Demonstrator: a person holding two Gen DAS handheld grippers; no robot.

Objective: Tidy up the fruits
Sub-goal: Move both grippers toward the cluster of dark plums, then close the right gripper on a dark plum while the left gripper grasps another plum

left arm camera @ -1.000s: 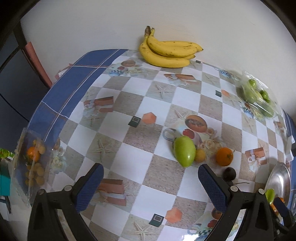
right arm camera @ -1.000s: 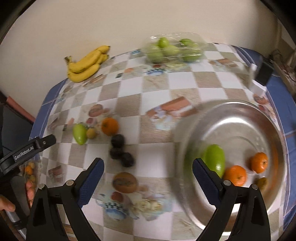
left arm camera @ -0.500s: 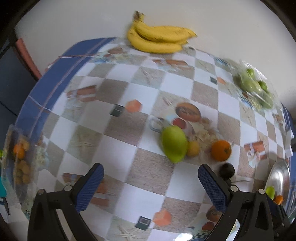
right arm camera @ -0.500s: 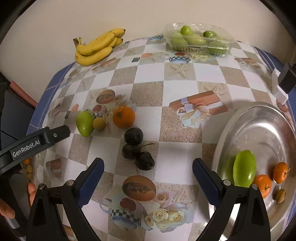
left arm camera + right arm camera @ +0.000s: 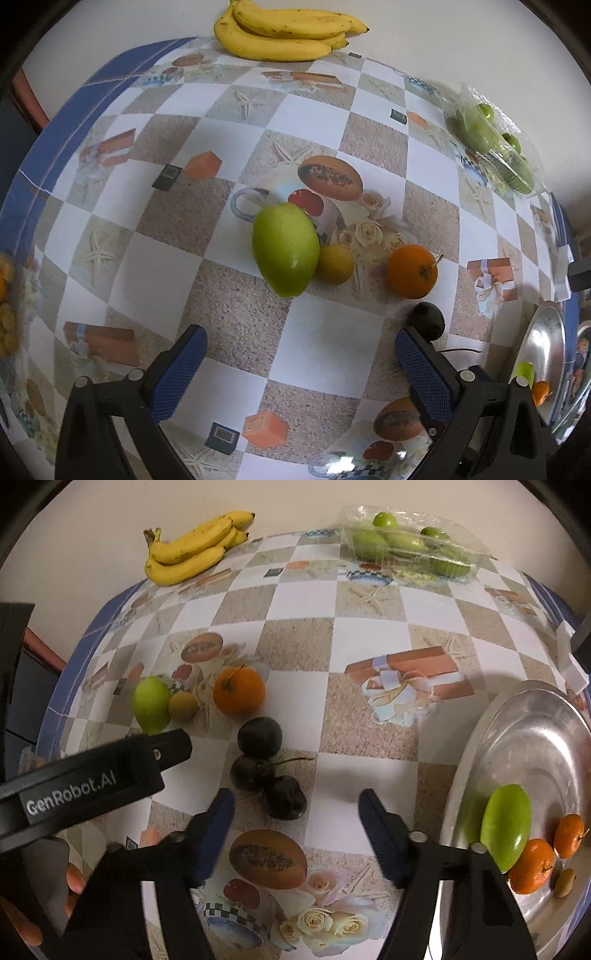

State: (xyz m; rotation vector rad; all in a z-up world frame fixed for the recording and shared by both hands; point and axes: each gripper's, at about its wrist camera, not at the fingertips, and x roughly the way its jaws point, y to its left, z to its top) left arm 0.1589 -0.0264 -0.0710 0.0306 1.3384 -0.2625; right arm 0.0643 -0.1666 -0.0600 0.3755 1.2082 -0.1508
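On the checked tablecloth lie a green mango (image 5: pixel 285 251), a small yellow fruit (image 5: pixel 334 264) and an orange (image 5: pixel 412 270). My left gripper (image 5: pixel 297 354) hangs open just short of the mango, with nothing between its fingers. Three dark plums (image 5: pixel 266 768) sit in a cluster in the right wrist view. My right gripper (image 5: pixel 295 823) is above the nearest plum, its jaws closing, pads apart from the fruit. The metal plate (image 5: pixel 546 738) at the right holds a green mango (image 5: pixel 506 830), two oranges (image 5: pixel 532 864) and a small olive-coloured fruit.
A bunch of bananas (image 5: pixel 284 35) lies at the table's far edge by the wall. A clear plastic box of green fruit (image 5: pixel 406 544) stands at the far right. A bag of small orange fruit (image 5: pixel 5 295) lies at the left edge. A person's hand (image 5: pixel 26 919) holds the left gripper.
Both grippers have come down closer to the table. The right view swung from the plate to the plums, and its jaws have narrowed. The left jaws stayed wide.
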